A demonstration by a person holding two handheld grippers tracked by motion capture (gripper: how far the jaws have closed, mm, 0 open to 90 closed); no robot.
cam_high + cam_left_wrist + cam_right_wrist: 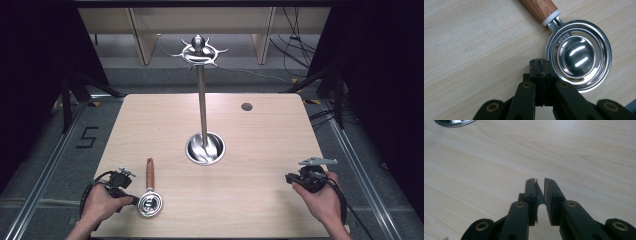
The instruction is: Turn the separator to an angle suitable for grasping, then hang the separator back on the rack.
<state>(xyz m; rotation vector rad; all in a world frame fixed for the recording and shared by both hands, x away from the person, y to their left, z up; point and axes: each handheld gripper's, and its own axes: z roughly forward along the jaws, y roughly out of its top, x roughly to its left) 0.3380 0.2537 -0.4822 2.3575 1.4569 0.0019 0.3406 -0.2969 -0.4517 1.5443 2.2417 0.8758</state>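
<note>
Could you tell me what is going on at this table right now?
A person holds a gripper in each hand at a wooden table. The left gripper, shut and empty, sits right beside the metal bowl of a wooden-handled strainer spoon lying flat; whether it touches the rim is unclear. The right gripper, nearly closed with nothing held, rests near the right edge. A tall metal hanging stand rises mid-table, its hooks bare.

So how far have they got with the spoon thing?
Barely started. Nothing hangs on the metal stand yet. The wood-handled strainer spoon lies flat on the table. The left gripper sits shut right beside its round bowl, holding nothing. The right gripper waits over bare wood, nearly shut. Probably left: grabbing the spoon and hanging it up.
</note>
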